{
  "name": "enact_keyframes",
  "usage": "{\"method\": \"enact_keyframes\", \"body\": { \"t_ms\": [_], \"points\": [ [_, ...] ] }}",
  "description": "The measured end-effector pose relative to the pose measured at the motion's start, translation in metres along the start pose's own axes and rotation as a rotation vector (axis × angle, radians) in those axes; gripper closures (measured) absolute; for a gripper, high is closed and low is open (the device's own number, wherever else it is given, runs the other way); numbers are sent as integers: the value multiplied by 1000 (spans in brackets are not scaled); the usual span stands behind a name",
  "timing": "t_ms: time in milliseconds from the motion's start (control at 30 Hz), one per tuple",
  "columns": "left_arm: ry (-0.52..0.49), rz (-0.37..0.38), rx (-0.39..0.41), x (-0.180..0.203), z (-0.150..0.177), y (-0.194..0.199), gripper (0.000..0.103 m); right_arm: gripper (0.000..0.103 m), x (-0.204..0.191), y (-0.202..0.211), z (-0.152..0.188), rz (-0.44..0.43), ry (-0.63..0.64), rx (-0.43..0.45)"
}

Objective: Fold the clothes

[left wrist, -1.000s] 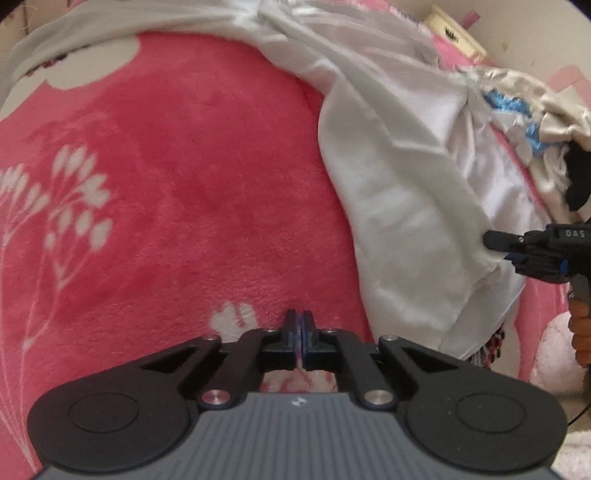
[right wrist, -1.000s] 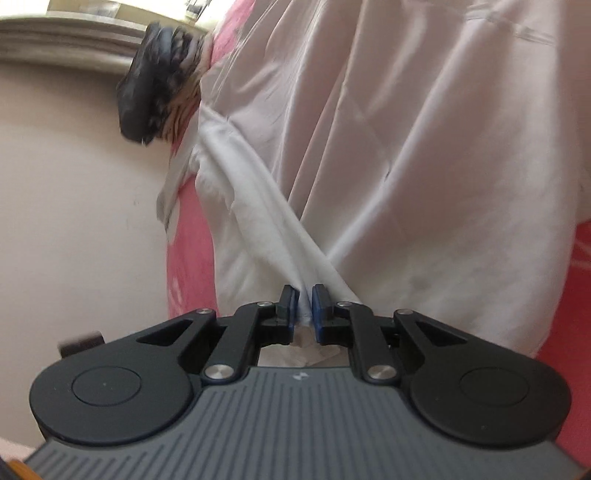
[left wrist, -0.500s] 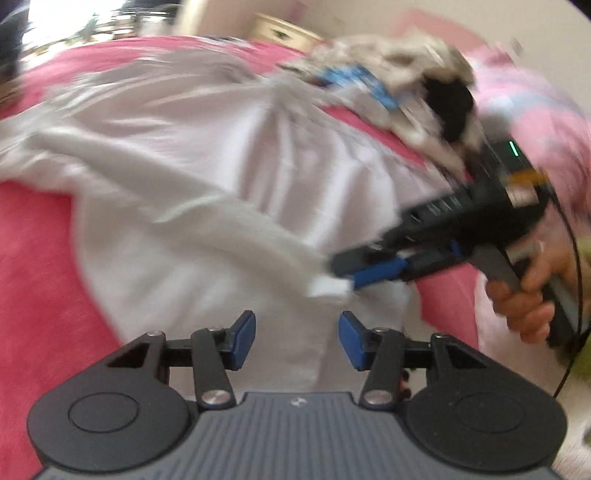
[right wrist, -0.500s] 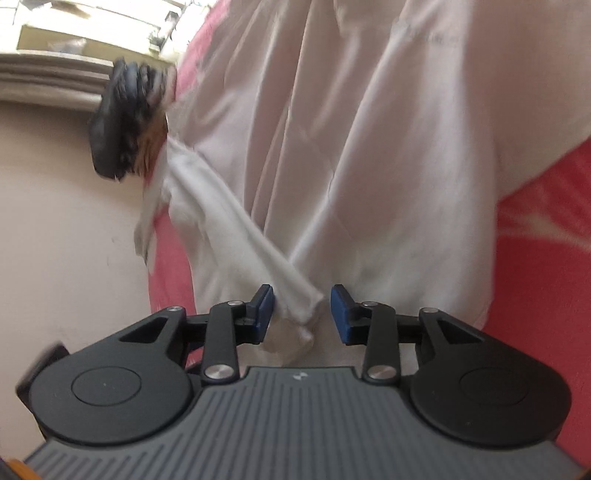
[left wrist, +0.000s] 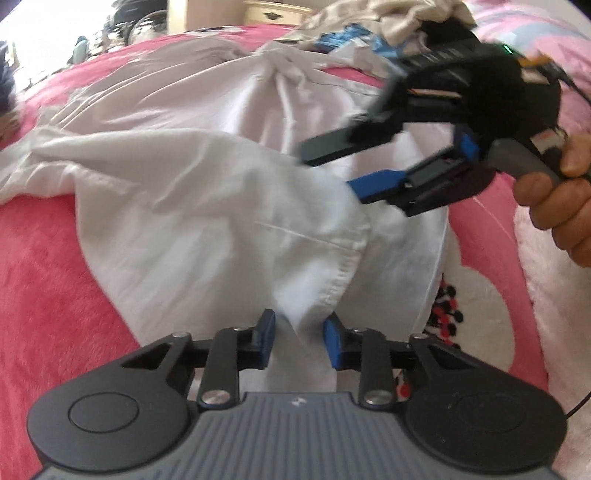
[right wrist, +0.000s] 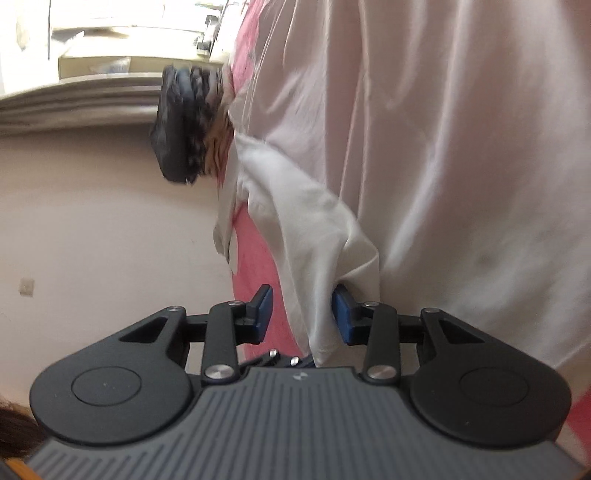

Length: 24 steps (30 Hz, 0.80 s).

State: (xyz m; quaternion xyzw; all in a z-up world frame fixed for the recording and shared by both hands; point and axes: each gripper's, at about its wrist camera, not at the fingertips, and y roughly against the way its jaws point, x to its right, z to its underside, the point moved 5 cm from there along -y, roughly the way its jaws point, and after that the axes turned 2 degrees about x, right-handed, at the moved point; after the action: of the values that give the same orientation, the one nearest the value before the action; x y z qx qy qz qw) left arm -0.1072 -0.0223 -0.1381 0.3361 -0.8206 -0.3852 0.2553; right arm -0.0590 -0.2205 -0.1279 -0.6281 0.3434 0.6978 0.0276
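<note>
A white shirt (left wrist: 207,206) lies spread on a pink blanket (left wrist: 44,277). In the left wrist view my left gripper (left wrist: 299,343) is over the shirt's near hem. A fold of that hem sits between its jaws, which are closing, and the pads stand clear of the cloth. My right gripper (left wrist: 328,168) hovers over the shirt at the right, jaws apart, held by a hand (left wrist: 554,199). In the right wrist view the right gripper (right wrist: 303,317) is open, with a loose fold of the white shirt (right wrist: 321,240) hanging between its blue pads.
A pile of other clothes (left wrist: 388,22) lies at the far end of the bed. A dark patterned garment (right wrist: 181,125) hangs at the bed's edge beside a pale wall (right wrist: 92,221). A white patch with red and black dots (left wrist: 447,314) marks the blanket at the right.
My left gripper swung from the bare pink blanket to the shirt's hem and its shut jaws came apart. My right gripper let go of the fold it pinched and now stands open.
</note>
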Motion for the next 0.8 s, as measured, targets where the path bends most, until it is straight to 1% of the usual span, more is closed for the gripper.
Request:
{"method": "enact_keyframes", "body": {
  "t_ms": [67, 100, 133, 233, 267, 333, 467, 567, 667, 700, 767, 800],
  "points": [
    [33, -8, 4, -7, 2, 6, 82, 68, 1, 2, -4, 15, -5, 27],
    [50, -20, 8, -11, 3, 9, 88, 68, 4, 6, -5, 22, -10, 37],
    [69, -34, 14, -16, 5, 13, 91, 68, 7, 9, -7, 27, -15, 46],
    [148, -57, 28, -34, 16, 31, 93, 68, 12, 14, -9, 46, -13, 63],
    [177, -63, 32, -41, 19, 37, 93, 68, 10, 13, -9, 59, 3, 64],
    [224, -79, 37, -53, 22, 45, 94, 68, 6, 15, -5, 112, 66, 45],
    [298, -118, 34, -73, 40, 64, 96, 66, -1, 14, 9, 228, 217, -4],
    [344, -147, 34, -82, 52, 72, 96, 63, -12, 10, 22, 313, 377, -40],
    [377, -146, 38, -87, 64, 83, 96, 63, -24, 6, 36, 373, 545, -80],
    [381, -131, 42, -86, 64, 84, 96, 63, -28, 4, 41, 402, 607, -92],
    [377, -86, 56, -81, 61, 84, 87, 62, -32, -2, 48, 469, 714, -106],
    [365, -78, 70, -78, 57, 83, 77, 62, -33, -4, 51, 504, 765, -111]
  ]
}}
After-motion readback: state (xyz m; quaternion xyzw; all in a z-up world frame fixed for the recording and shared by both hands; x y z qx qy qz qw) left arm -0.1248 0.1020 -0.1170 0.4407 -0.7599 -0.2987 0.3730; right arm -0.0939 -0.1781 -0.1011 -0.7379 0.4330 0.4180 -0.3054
